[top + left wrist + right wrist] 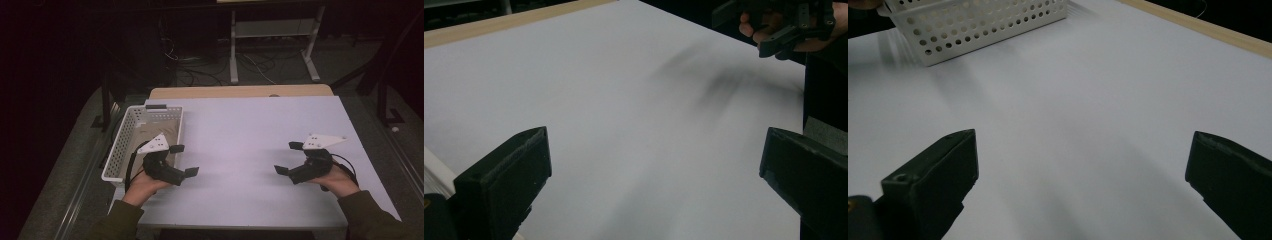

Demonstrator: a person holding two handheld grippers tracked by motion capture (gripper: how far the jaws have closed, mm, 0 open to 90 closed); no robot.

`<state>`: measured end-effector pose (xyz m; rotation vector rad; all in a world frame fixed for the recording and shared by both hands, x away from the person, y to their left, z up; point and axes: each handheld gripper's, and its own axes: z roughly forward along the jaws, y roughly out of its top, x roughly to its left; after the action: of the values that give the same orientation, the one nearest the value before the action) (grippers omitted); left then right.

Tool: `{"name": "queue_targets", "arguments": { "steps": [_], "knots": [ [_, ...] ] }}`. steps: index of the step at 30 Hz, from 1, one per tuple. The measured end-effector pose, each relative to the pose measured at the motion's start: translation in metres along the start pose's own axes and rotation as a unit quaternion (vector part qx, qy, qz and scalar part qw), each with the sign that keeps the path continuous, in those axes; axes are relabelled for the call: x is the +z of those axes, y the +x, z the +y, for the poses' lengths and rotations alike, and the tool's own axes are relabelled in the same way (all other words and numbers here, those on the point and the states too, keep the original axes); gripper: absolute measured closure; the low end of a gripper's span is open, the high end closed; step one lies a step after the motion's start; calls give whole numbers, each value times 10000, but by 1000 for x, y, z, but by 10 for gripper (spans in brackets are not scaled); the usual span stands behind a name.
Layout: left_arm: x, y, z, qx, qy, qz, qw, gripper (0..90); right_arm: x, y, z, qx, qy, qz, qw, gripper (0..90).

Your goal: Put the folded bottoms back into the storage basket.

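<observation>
The white perforated basket (125,145) is set at the desk's left edge, around 9 o'clock from the desk centre, long axis running 12 to 6. A flat tan sheet (167,131) is seen lying on its floor; whether it is card or a liner cannot be told. The basket's perforated wall (973,25) is also picked up at 11 o'clock in the right gripper view.

The left gripper (184,161) is held just beside the basket's right wall, at 3 o'clock from it, fingers spread wide, nothing gripped. The right gripper (289,158) is held well apart, near the desk's right side, fingers likewise wide and empty. In the left gripper view the right gripper (774,27) is caught far off at 1 o'clock.

Step judged: a start pose, nothing engaged yet. Next move is judged to call for the left gripper to be swung toward 9 o'clock and brought over the basket rim, fingers kept wide until lined up on the rim or the sheet.

The white desk (250,140) is bare between the grippers, so ample room is left for travel. The basket sits close to the left edge, so a push toward 9 o'clock should be avoided. A wooden strip (240,91) marks the far edge at 12 o'clock.
</observation>
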<state>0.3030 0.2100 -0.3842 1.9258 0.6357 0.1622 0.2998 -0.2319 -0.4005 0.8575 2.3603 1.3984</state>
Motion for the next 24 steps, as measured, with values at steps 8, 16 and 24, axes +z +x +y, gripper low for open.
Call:
{"name": "queue_targets", "arguments": {
  "steps": [8, 16, 24],
  "knots": [
    [0, 0, 0, -1, 19, -23, 10000, 0, -13, 1, -17, 75, -78, -79, 9999, 4],
    [0, 1, -1, -20, 16, -55, 10000, 0, -22, -2, -31, 203, -75, -145, 9997, 4],
    [0, 2, -1, -36, 13, -62, 10000, 0, -29, -6, -42, 309, -156, -198, 9992, 4]
  ]
}}
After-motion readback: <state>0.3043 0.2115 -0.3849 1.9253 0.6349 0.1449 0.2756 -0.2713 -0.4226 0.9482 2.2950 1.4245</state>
